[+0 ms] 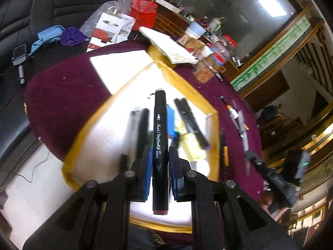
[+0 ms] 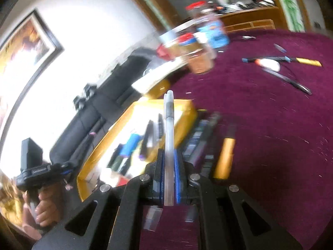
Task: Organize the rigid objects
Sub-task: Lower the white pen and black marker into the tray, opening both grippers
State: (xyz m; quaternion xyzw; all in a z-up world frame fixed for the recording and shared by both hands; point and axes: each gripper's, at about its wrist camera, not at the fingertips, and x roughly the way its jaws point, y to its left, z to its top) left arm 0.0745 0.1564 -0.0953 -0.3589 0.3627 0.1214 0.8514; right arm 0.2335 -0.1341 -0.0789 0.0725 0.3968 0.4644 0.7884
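Black plastic left tongs (image 1: 159, 164) with blue ribbed pads are closed on a black, square-bodied art marker (image 1: 160, 145) with white lettering and dull pink end caps. Its long axis runs straight out along the fingers, one cap toward the camera and the other out over the shallow yellow-rimmed tray (image 1: 215, 125) with a glossy white floor. Inside that tray lie several more dark, stick-shaped pens, a blue piece and a pale yellow one, all blurred. Right tongs (image 2: 169, 160), of the same black plastic with blue pads, are clamped on a slim translucent grey pen (image 2: 169, 145) with a rounded tip; it too points away along the fingers, its far end above the tray's (image 2: 187, 109) near corner. The tray rests on a desk covered in fuzzy maroon cloth (image 2: 270, 135). Just beside the tray on the cloth lies a yellow-barrelled pen (image 2: 224, 158), and farther off are more loose pens.
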